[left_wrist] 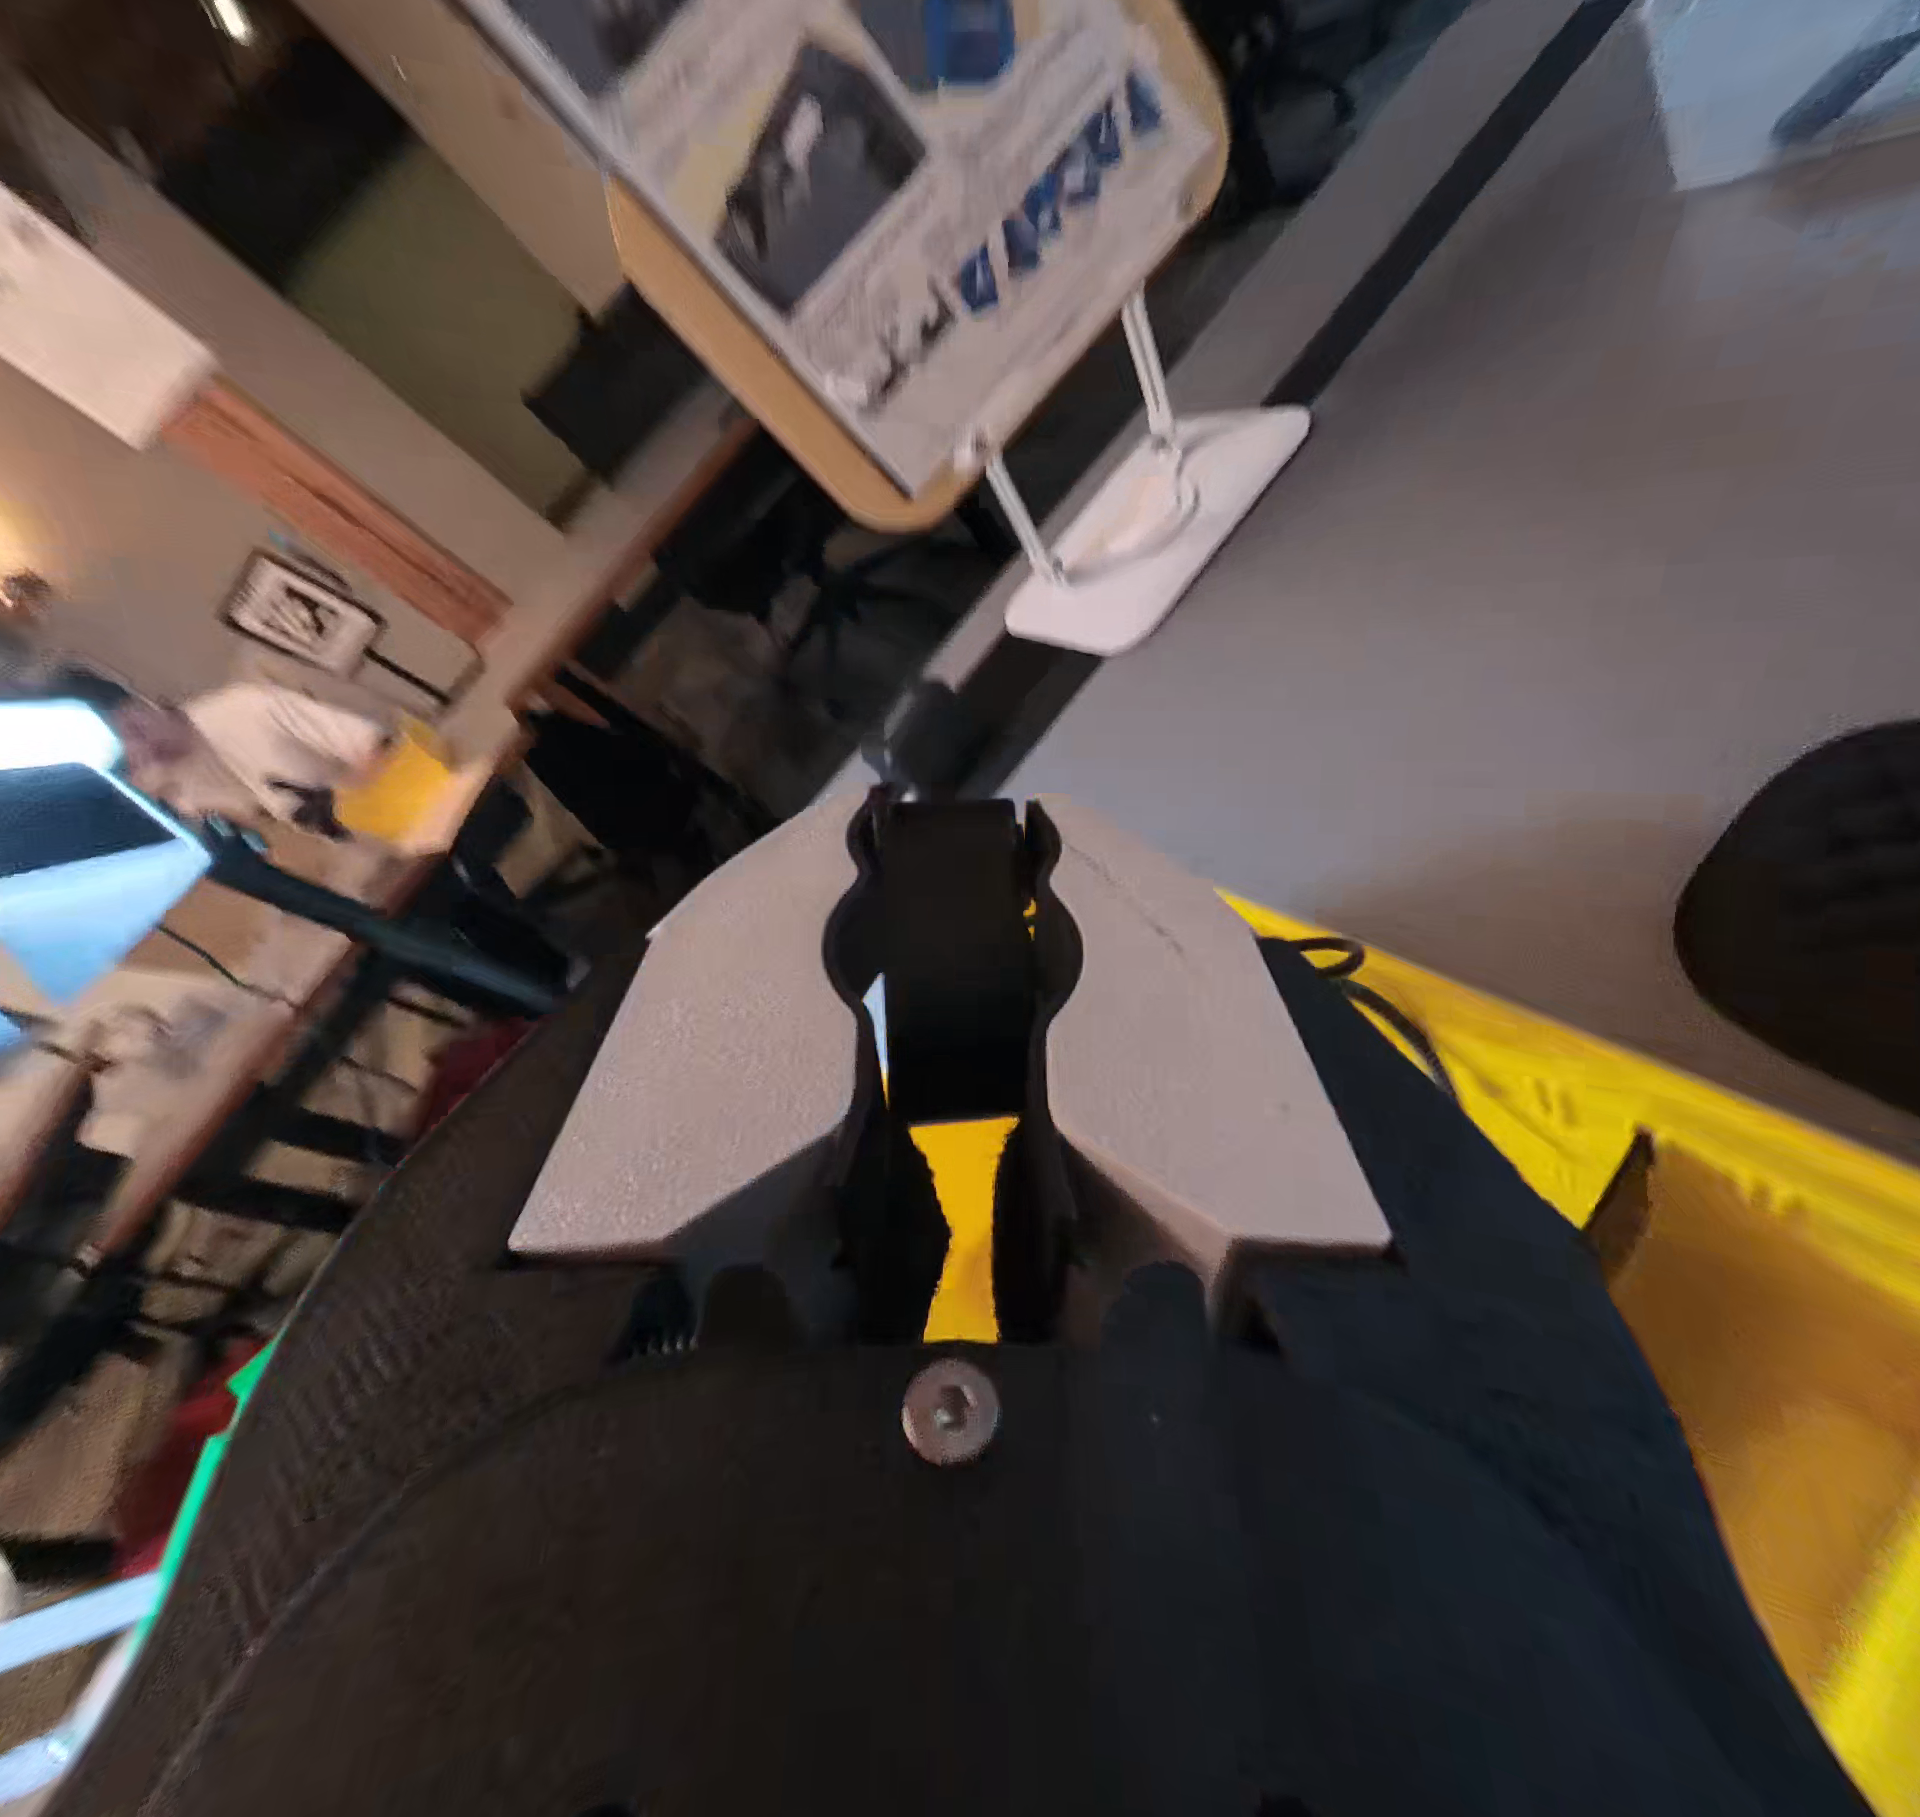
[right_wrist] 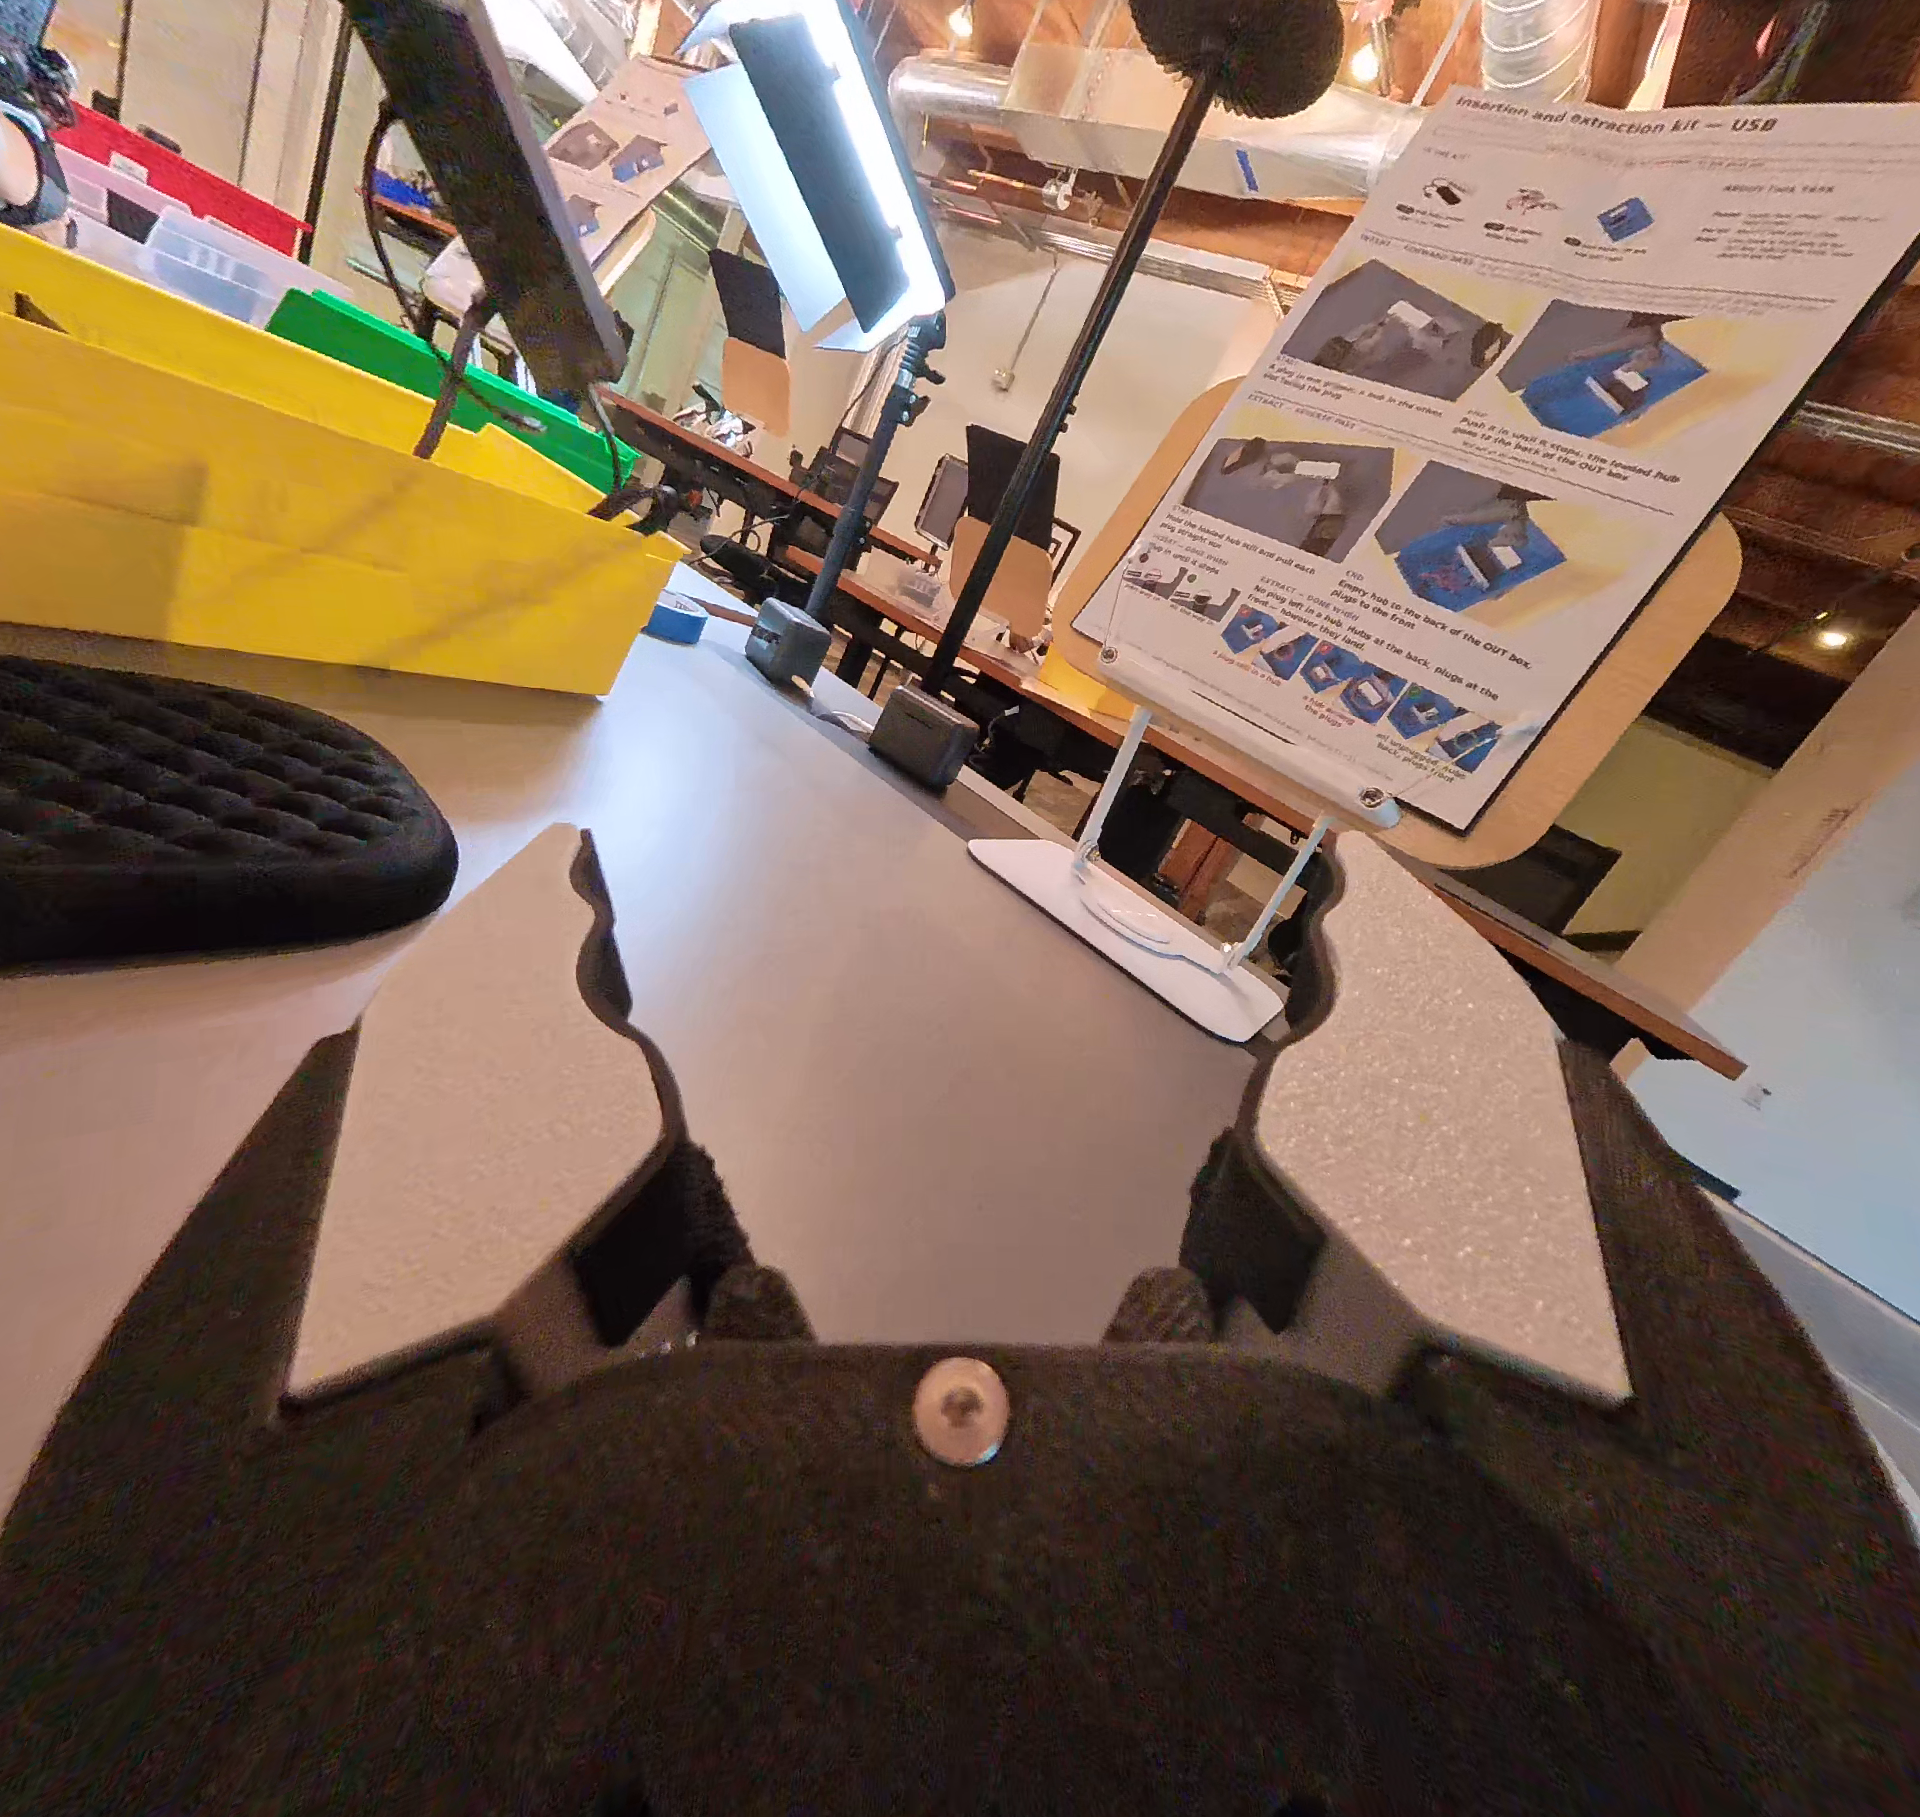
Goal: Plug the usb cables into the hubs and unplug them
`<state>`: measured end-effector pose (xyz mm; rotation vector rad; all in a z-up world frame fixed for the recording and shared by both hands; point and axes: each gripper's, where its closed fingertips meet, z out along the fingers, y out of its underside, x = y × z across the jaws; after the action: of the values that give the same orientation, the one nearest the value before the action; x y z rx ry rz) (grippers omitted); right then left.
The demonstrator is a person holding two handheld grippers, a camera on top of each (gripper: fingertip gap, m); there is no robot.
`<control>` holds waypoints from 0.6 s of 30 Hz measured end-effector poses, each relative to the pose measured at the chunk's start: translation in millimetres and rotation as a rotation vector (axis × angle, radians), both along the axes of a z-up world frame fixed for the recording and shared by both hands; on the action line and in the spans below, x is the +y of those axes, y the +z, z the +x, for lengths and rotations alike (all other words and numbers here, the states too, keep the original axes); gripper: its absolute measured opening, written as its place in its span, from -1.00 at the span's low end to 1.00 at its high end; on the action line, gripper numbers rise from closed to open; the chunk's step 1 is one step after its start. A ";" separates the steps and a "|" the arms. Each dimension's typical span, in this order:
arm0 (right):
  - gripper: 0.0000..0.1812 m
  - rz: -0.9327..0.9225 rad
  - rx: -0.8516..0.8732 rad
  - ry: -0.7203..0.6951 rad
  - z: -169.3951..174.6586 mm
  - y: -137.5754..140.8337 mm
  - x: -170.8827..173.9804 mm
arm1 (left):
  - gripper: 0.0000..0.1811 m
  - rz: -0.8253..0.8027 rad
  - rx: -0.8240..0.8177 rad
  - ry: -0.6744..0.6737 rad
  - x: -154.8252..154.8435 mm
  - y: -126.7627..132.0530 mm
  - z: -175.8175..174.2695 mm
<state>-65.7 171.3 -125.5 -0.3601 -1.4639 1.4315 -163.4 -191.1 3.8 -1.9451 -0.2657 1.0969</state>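
Left gripper (left_wrist: 951, 832) tilted, clamping black hub (left_wrist: 951, 967).

A black hub (left_wrist: 951, 946) is clamped between the grey fingers (left_wrist: 727, 1061) of the left gripper (left_wrist: 951, 832), its rounded end protruding past the tips. A yellow bin (left_wrist: 1714, 1300) is seen at four o'clock, a black pad (left_wrist: 1808, 926) at three o'clock on the grey table (left_wrist: 1455, 520). A blurred instruction sheet on a white stand (left_wrist: 1153, 531) is seen at twelve o'clock.
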 end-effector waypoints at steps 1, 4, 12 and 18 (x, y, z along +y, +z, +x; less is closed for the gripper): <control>0.37 0.007 0.001 0.002 0.5 -0.4 -1.0 | -0.72 -0.001 0.057 -0.018 10.6 14.1 8.9; 0.34 0.043 0.011 0.002 2.5 -2.0 -5.0 | -0.73 0.033 0.225 -0.060 40.4 50.8 34.6; 0.20 0.161 0.048 -0.028 7.3 -1.5 -17.9 | -0.73 0.148 0.448 -0.180 91.7 102.5 87.3; -0.15 0.092 0.239 0.001 28.4 64.5 -44.5 | -0.73 0.136 0.579 -0.315 133.1 127.4 129.4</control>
<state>-37.3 126.8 -61.0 -0.1258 -1.3292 1.3526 -34.0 -57.9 131.2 -1.4135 0.2670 1.3289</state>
